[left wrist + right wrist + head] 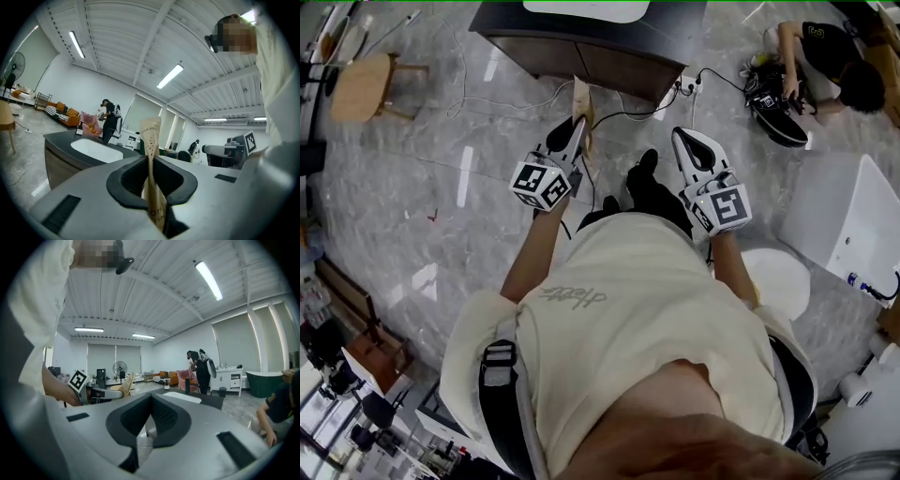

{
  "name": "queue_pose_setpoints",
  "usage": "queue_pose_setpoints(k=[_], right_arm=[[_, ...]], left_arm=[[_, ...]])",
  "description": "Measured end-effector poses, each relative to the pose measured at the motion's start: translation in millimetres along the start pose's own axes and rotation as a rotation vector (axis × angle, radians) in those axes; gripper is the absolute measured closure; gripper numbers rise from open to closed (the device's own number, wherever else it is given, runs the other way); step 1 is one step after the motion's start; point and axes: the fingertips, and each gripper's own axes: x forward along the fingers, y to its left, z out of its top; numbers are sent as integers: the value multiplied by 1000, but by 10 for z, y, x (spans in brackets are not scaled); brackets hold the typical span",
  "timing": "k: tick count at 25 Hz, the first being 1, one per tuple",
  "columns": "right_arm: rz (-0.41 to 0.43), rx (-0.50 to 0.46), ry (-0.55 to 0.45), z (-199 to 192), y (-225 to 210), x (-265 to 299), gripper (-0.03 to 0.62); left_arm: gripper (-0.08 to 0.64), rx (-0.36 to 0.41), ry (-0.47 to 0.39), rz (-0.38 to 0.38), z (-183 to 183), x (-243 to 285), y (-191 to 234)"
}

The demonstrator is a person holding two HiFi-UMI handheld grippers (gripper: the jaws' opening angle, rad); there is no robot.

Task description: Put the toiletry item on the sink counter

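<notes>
The left gripper [576, 127] pinches a tan toiletry packet [151, 140] upright, just short of the dark sink surface [508, 21]; the right gripper [683, 137], equally short of it, is closed on nothing

The toiletry item [151, 140] is a slim, flat, tan paper packet with dark print. It stands nearly upright with its lower part clamped between the closed jaws of the left gripper [150, 161] and its upper end projecting above them. The sink counter [58, 140] is a dark cabinet unit with a dark top and a white oval basin [96, 151] set into it. In the head view the toiletry item [581, 108] is held in the air in front of the sink counter [675, 37], near its front edge and not touching it.
</notes>
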Motion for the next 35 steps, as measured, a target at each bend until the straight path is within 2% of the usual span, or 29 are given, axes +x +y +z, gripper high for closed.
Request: queue_pose_setpoints(k=[7, 10, 13, 17, 21, 25, 30, 35], right_arm=[[-25, 37, -43, -7, -1128, 148, 598], [-18, 36, -74, 123, -1494, 282, 598], [16, 34, -95, 190, -1651, 421, 598], [32, 62, -80, 102, -1778, 501, 598], [14, 114, -41, -71, -2026, 597, 598], [-10, 115, -32, -74, -2221, 778, 598], [-53, 95, 0, -68, -2408, 1010, 598], [-99, 76, -10, 229, -2726, 1463, 598]], left_arm=[[524, 41, -58, -36, 500, 1105, -141], [524, 71, -64, -22, 699, 1453, -193], [525, 83, -62, -4, 823, 1633, -169], [525, 53, -27, 19, 813, 1737, -45], [524, 14, -2, 56, 791, 1898, 177], [525, -2, 27, 59, 711, 2128, 420], [525, -25, 29, -11, 678, 2590, 600], [524, -15, 22, -100, 939, 3196, 875]])
